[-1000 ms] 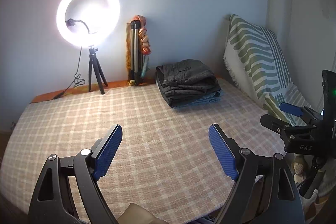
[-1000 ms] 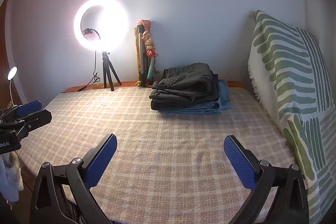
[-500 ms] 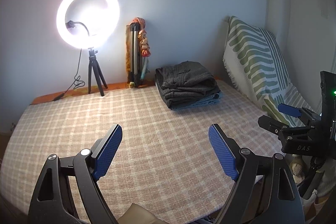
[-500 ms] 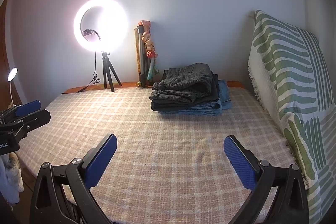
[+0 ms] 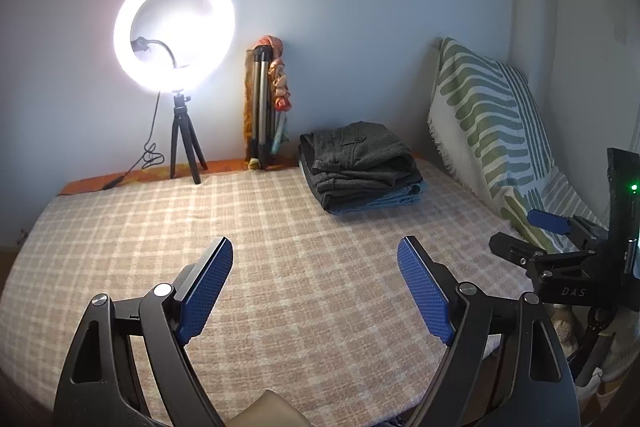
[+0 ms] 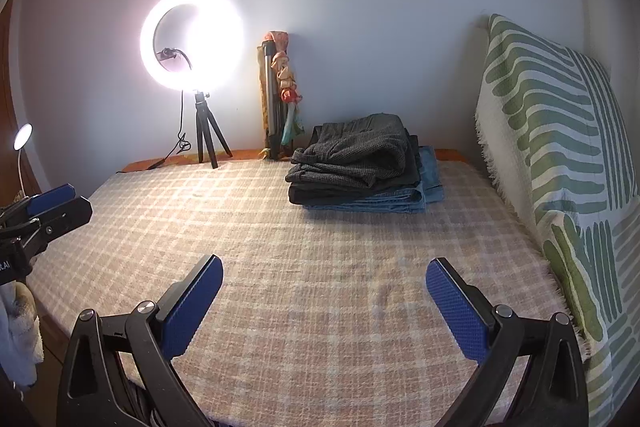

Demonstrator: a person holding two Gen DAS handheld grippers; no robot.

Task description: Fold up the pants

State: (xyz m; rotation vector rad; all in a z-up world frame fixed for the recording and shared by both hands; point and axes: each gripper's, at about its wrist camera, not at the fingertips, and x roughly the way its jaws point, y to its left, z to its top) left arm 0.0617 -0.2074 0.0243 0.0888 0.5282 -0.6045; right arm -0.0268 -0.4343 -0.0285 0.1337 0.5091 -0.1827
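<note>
A stack of folded pants, dark grey ones (image 5: 358, 157) (image 6: 354, 157) on top of blue jeans (image 5: 384, 203) (image 6: 400, 203), lies at the far right of the bed. My left gripper (image 5: 316, 281) is open and empty, held above the bed's near edge, well short of the stack. My right gripper (image 6: 324, 301) is open and empty too, also above the near part of the bed. Each gripper shows at the edge of the other's view: the right one (image 5: 532, 233), the left one (image 6: 60, 205).
The bed has a pink and cream checked cover (image 5: 260, 247) (image 6: 340, 259). A lit ring light on a small tripod (image 5: 174, 31) (image 6: 192, 39) and a folded tripod with cloth (image 5: 266, 107) stand at the back wall. A green striped cushion (image 5: 488, 131) (image 6: 560, 147) leans at the right.
The left wrist view has shifted slightly, so the scene sits a little lower and further off. The right gripper appears lower in it. Both grippers stay open.
</note>
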